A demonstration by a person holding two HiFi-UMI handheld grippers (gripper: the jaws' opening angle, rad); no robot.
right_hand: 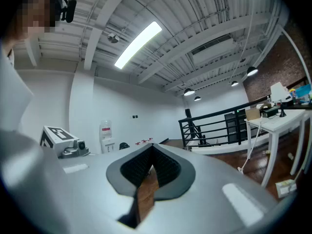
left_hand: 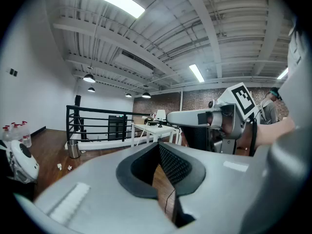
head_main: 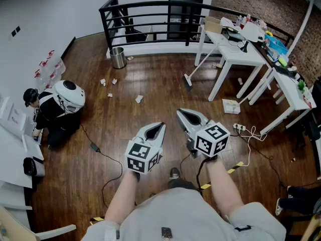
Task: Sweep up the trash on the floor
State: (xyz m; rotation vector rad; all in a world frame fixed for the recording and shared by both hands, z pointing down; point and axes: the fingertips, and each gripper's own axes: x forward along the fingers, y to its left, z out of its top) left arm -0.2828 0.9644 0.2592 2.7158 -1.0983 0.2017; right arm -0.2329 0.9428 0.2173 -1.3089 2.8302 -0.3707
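Trash [head_main: 139, 99] lies scattered on the floor [head_main: 165, 82] ahead of me. One crumpled scrap is nearest, and a few smaller bits [head_main: 103, 82] sit beyond it to the left, toward the bin [head_main: 118, 57]. The bin stands at the floor's far edge, just below the railing [head_main: 150, 15]. From the left gripper view I can pick out the bin [left_hand: 73, 149] and some of the bits on the boards near it.

My left gripper [head_main: 159, 126] and right gripper [head_main: 180, 113] sit side by side over the near part of the floor, close together but not touching. Both are well apart from the trash. The left gripper [left_hand: 158, 145] has its jaws together with nothing between them, only bare boards showing past the tips. The right gripper [right_hand: 151, 147] is the same: jaws together and empty.

The broom [head_main: 198, 67] is off to the far right, its head on the floor and its handle leaning against the white table [head_main: 235, 54]. Neither gripper is near it.

At the floor's left edge a person [head_main: 55, 112] crouches, and a black cable [head_main: 98, 149] trails across the boards from there.
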